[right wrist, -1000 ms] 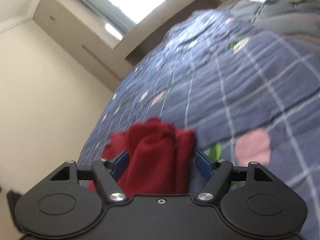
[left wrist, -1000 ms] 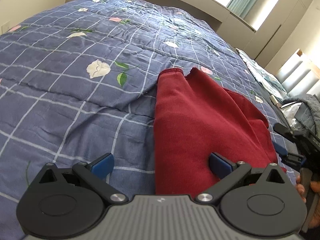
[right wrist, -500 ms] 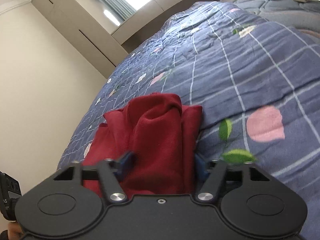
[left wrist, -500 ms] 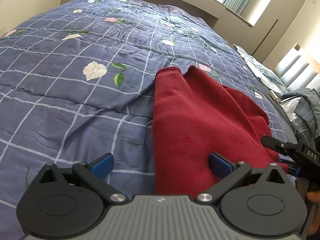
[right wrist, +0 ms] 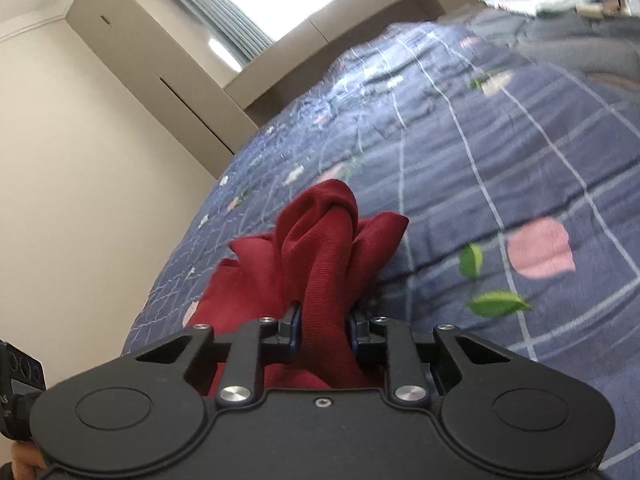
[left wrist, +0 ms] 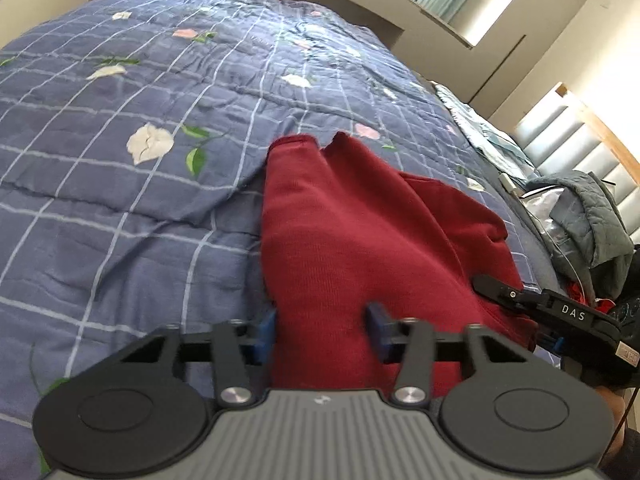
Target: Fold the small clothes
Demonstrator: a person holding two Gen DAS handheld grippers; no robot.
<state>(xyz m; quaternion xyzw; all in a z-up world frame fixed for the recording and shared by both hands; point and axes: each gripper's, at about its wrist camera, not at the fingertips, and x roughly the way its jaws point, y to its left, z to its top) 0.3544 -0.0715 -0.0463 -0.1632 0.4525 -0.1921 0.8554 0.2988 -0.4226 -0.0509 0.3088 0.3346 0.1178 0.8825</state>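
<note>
We work on the bed (left wrist: 168,208), its blue checked quilt spread wide under everything. On it lies the red garment (left wrist: 360,240), rumpled, its near edge toward us and one end bunched into a ridge in the right wrist view. Our left hand-held gripper (left wrist: 320,332) is closing on that near edge, cloth between its blue pads (left wrist: 266,334), though we cannot tell whether they press it yet. Our right hand-held gripper (right wrist: 323,330) is closing too, and its pads already squeeze a thick fold of the garment (right wrist: 328,264). To fold well, we should let both grips seat fully, take matching corners, pull the edge taut between us, then lift evenly so no slack layer drags along the quilt.
</note>
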